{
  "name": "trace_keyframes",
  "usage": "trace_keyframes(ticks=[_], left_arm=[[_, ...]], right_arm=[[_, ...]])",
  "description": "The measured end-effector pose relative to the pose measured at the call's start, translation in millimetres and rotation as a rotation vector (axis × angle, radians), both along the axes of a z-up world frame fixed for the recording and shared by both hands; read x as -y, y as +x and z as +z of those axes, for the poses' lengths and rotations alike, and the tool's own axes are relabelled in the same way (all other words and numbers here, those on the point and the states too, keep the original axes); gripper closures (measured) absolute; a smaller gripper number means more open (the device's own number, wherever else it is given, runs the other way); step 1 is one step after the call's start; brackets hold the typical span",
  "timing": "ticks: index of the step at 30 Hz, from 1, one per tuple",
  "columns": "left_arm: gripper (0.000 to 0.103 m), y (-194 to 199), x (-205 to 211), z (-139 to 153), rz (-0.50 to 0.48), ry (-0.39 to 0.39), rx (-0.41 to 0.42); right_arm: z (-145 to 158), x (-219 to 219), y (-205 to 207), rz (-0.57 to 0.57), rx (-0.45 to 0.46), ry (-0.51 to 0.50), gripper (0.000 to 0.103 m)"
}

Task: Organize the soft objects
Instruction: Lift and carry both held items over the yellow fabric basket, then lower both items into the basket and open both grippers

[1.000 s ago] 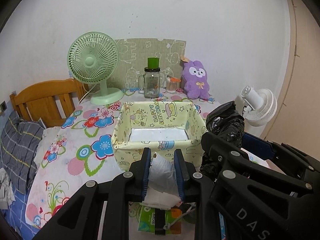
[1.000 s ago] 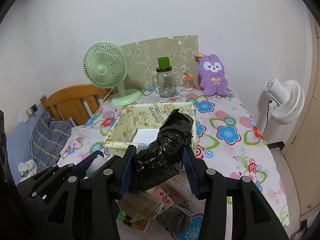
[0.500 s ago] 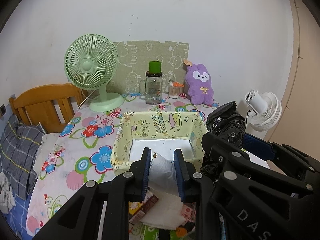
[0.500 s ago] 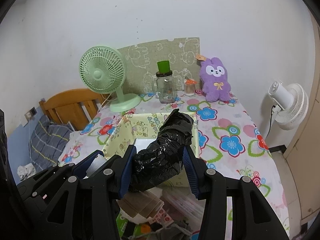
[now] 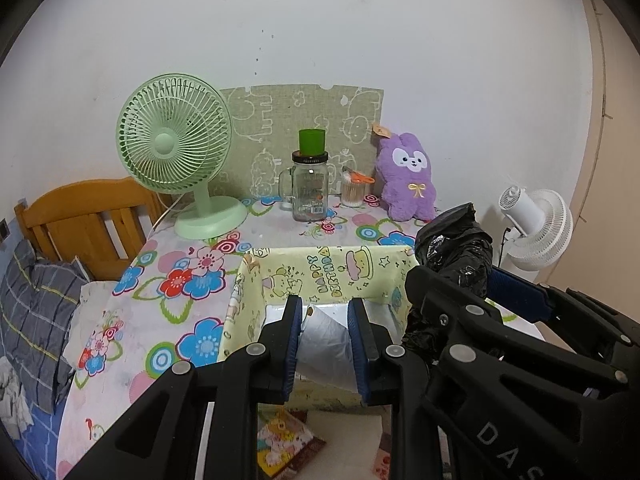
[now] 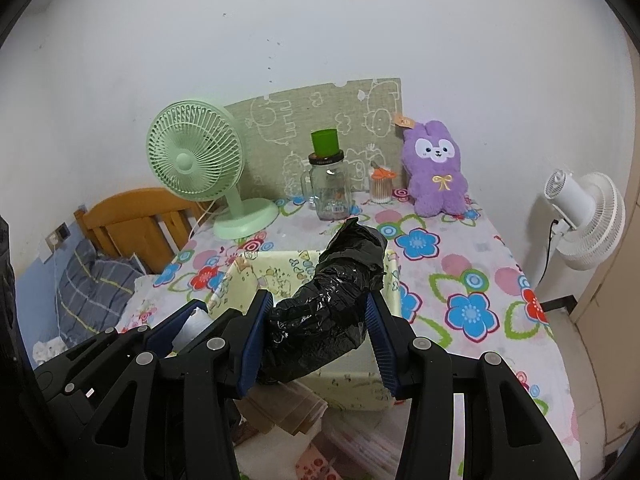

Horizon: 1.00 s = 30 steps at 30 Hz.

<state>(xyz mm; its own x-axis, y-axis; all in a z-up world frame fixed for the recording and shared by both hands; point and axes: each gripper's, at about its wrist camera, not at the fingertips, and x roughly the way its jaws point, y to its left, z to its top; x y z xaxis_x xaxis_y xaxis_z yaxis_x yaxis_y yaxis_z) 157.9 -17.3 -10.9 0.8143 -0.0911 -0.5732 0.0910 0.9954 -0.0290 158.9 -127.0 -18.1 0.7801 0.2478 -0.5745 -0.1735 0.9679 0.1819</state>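
Observation:
My left gripper [image 5: 325, 322] is shut on a white plastic roll [image 5: 326, 346] and holds it over the near edge of the pale yellow cartoon-print fabric box [image 5: 320, 276]. My right gripper [image 6: 318, 322] is shut on a crumpled black plastic bag roll [image 6: 328, 304], held above the same box [image 6: 276, 272], just right of the left gripper. The black roll also shows in the left wrist view [image 5: 456, 248]. The box's white bottom [image 5: 384, 312] is partly visible.
On the floral tablecloth [image 6: 460, 280] stand a green desk fan [image 5: 176, 148], a glass jar with a green cup on top [image 5: 310, 184], a swab holder [image 5: 354, 190] and a purple plush bunny [image 5: 408, 176]. Packets and papers [image 6: 296, 412] lie below the grippers. A white fan [image 6: 588, 216] stands right, a wooden bed headboard [image 5: 84, 216] left.
Both grippers have risen and moved forward with their rolls, from in front of the box to over its near edge. The clutter below has dropped out of view.

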Motion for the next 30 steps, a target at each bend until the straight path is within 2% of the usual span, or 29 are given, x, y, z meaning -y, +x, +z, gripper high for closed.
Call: trace_keyframes(ticks=[12,23,25,26,30], left_arm=[[0.081,38,-1,-11,-0.012,-0.012,-0.024],[0.08,68,-6,-34,-0.002,-0.029,-0.082],[0.076,72,-7,-39,0.004,-0.022,-0.098],[0.07,74,-7,-41,0.013,-0.012,-0.105],[0.058,78,-8,-47,0.03,0.002,-0.119]], right_arm=[[-11,-2,39,0.003,-0.02,0.004,0.052],[-34,-11,70,0.031,-0.078,0.011,0.051],[-38,-12,76,0.037,-0.09,0.01,0.051],[-41,-13,79,0.041,-0.101,0.012,0.051],[-49,-16,87,0.048,-0.122,0.014,0.051]])
